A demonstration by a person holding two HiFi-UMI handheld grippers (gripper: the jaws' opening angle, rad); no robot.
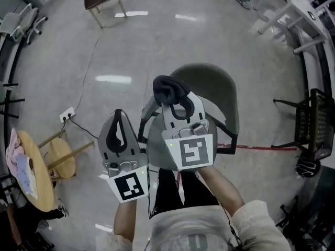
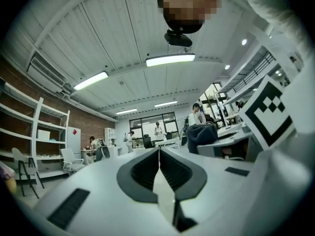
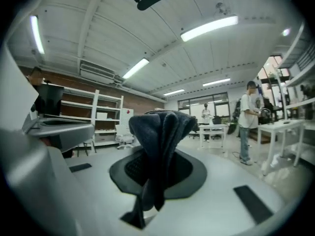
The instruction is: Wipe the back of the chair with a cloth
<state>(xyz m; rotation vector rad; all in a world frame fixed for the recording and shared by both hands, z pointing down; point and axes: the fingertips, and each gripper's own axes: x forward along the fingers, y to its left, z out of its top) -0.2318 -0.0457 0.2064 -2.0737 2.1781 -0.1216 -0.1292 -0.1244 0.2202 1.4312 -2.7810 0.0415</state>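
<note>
the right gripper (image 1: pixel 178 104) has its ribbed fingers (image 3: pixel 186 167) clenched on a soft, dark, bunched cloth (image 1: pixel 169 89), held over the rounded grey chair (image 1: pixel 222 90); the left gripper (image 1: pixel 118 115), just left, has its fingers pressed together, empty

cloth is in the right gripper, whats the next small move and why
Probably tip the right gripper down to bring its dark cloth onto the grey chair below. Its jaws already clamp the cloth, but that gripper's view shows only room and ceiling, so the cloth likely isn't facing the chair yet. The left gripper is shut, empty.
</note>
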